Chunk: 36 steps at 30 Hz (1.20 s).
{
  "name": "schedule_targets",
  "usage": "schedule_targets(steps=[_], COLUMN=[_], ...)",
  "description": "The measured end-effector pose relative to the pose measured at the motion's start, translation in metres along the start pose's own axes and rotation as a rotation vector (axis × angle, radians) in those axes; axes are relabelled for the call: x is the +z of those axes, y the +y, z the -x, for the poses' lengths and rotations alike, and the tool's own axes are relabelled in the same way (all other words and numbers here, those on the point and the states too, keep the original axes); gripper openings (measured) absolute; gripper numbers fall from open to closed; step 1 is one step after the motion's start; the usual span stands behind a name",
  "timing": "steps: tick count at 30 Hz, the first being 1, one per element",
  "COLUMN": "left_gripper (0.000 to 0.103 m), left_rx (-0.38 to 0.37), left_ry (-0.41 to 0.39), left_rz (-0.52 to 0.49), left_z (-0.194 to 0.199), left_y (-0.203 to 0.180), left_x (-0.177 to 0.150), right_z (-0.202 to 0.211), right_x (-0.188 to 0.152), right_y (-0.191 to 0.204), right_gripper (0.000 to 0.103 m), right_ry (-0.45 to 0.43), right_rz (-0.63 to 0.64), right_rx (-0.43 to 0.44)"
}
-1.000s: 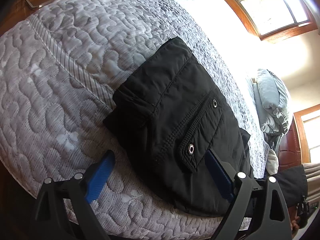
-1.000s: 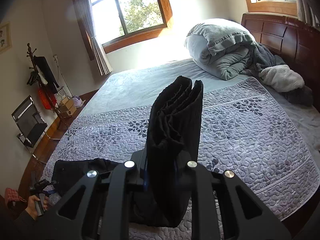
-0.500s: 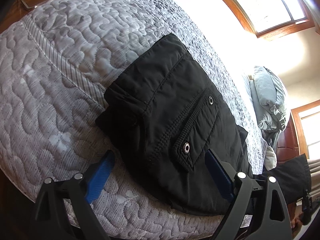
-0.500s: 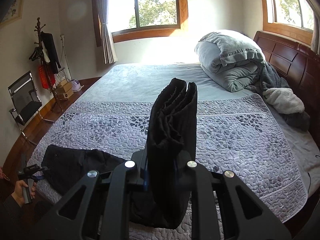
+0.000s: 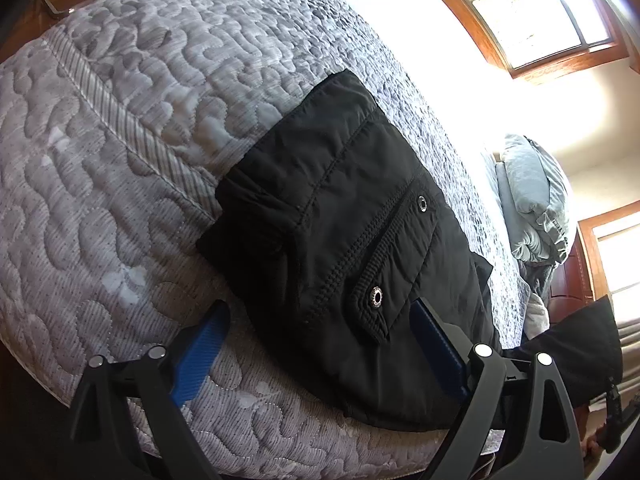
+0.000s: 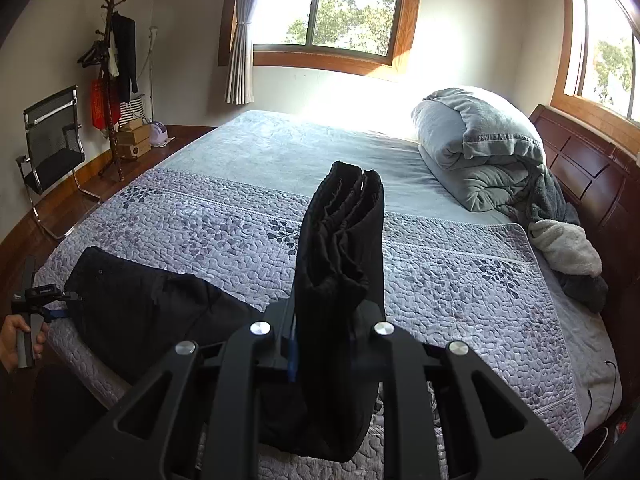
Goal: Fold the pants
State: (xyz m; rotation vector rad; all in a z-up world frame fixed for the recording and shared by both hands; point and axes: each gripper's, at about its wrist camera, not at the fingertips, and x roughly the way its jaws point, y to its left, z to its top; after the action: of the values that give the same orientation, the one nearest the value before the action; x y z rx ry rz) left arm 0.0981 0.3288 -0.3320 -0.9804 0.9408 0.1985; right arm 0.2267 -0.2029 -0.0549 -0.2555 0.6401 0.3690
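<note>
Pants (image 5: 352,240) flat on quilt (image 5: 120,120) – left gripper (image 5: 320,344) spread wide, straddling waist; right gripper (image 6: 320,344) clamped on bunched legs.

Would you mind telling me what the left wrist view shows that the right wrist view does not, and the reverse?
Only the left wrist view shows the pocket flap with its snaps and the open left gripper astride the pants. Only the right wrist view shows the right gripper shut on a bunched end of the pants, plus the chair and coat rack. Both show the pants, quilt and folded duvet.
</note>
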Motion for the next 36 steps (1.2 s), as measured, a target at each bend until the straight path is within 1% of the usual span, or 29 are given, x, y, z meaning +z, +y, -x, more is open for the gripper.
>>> schedule_targets(steps=[10, 17, 25, 30, 36], left_gripper=[0.092, 0.092, 0.092, 0.092, 0.092], left_rx=[-0.006, -0.015, -0.022, -0.026, -0.023], left_ry=[0.000, 0.001, 0.005, 0.007, 0.009], left_rz=[0.003, 0.005, 0.002, -0.002, -0.005], left_z=[0.004, 0.005, 0.005, 0.006, 0.007], left_y=[0.006, 0.007, 0.008, 0.008, 0.007], left_x=[0.000, 0.000, 0.000, 0.001, 0.000], right_z=[-0.019, -0.036, -0.048, -0.054, -0.063], right_x=[-0.009, -0.019, -0.029, -0.039, -0.048], right_y=[0.049, 0.077, 0.094, 0.104, 0.107], right_gripper=[0.016, 0.016, 0.016, 0.016, 0.016], right_ry=[0.031, 0.072, 0.103, 0.115, 0.132], right_rz=[0.160, 0.215, 0.260, 0.302, 0.325], right_rx=[-0.042, -0.021, -0.015, -0.027, -0.020])
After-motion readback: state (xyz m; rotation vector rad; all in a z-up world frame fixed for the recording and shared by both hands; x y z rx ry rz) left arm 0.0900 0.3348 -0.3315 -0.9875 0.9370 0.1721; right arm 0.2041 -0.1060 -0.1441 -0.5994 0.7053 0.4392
